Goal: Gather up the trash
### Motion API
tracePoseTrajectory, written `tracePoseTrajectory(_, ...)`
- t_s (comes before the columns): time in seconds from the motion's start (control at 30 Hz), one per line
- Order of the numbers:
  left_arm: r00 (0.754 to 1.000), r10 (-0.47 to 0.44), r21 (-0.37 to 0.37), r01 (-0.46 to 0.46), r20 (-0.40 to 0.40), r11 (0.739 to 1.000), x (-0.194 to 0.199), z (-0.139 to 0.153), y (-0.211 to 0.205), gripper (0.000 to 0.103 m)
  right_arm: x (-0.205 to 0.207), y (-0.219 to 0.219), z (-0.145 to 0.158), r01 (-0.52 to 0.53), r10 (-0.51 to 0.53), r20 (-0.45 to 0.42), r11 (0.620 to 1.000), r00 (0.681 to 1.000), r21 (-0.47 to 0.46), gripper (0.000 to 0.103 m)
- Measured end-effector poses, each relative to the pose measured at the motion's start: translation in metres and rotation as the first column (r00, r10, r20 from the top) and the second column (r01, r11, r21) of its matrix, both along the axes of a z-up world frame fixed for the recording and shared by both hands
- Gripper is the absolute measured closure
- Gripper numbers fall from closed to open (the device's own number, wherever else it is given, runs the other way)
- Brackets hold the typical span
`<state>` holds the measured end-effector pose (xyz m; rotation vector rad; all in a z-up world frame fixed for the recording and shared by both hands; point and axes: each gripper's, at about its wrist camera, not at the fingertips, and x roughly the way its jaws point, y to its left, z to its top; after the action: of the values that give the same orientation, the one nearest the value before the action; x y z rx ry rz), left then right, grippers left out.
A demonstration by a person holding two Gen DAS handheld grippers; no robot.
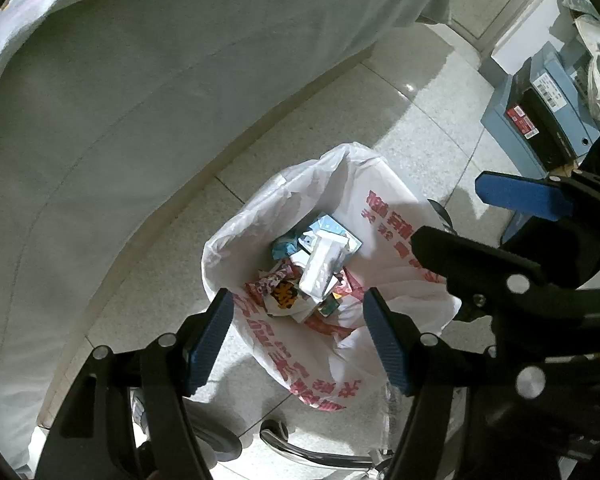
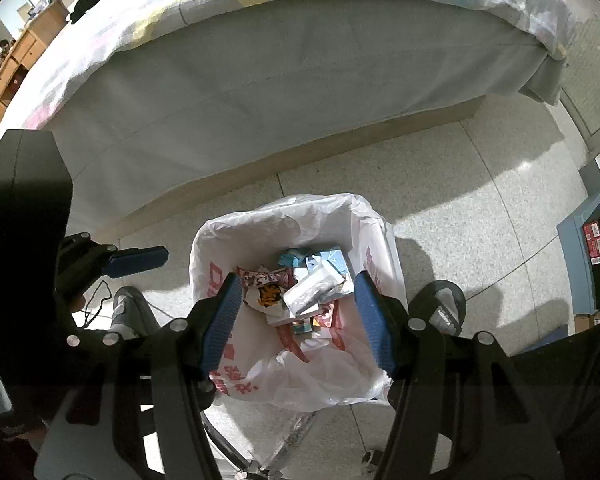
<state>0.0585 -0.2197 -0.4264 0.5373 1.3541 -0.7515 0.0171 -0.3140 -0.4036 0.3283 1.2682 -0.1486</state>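
Observation:
A white plastic bag with red print [image 1: 380,216] lines a bin on the floor; it also shows in the right wrist view [image 2: 228,236]. Inside lie wrappers, a silvery packet [image 1: 320,264] [image 2: 308,290] and small blue cartons [image 2: 332,260]. My left gripper [image 1: 298,340] is open and empty, above the bag's near rim. My right gripper [image 2: 298,316] is open and empty, above the bag's opening. The right gripper shows at the right of the left wrist view [image 1: 496,216]; the left gripper shows at the left of the right wrist view [image 2: 138,261].
A bed with a grey sheet [image 2: 300,80] runs along behind the bag. A blue box with a black shoebox [image 1: 540,120] stands at the right. A chrome chair base [image 1: 308,452] and a slipper [image 2: 444,308] are near the bag.

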Motion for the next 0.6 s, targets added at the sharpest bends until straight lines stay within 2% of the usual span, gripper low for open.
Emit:
tracePoseTrajectory(0.23, 0.999, 0.008, -0.017, -0.008, 0.031, 1.000, 0.001, 0.015, 0.004, 0.037, -0.005, -0.001, 0.019, 0.020, -0.020, 0.022, 1.000, 1.000, 0.020, 0.045)
tracePoseTrajectory(0.37, 0.995, 0.007, -0.047, -0.003, 0.099, 0.999, 0.003, 0.041, 0.010, 0.037, -0.008, 0.003, 0.046, 0.015, -0.016, 0.070, 1.000, 0.997, 0.007, 0.042)
tracePoseTrajectory(0.47, 0.981, 0.003, -0.063, 0.010, 0.195, 0.998, 0.010, 0.065, 0.017, 0.034, -0.009, 0.006, 0.071, 0.009, -0.007, 0.117, 1.000, 0.993, -0.021, 0.037)
tracePoseTrajectory(0.6, 0.956, 0.079, -0.098, -0.053, 0.282, 0.994, 0.030, 0.097, 0.039, 0.032, -0.005, 0.009, 0.102, 0.008, -0.002, 0.169, 0.999, 0.986, -0.034, 0.037)
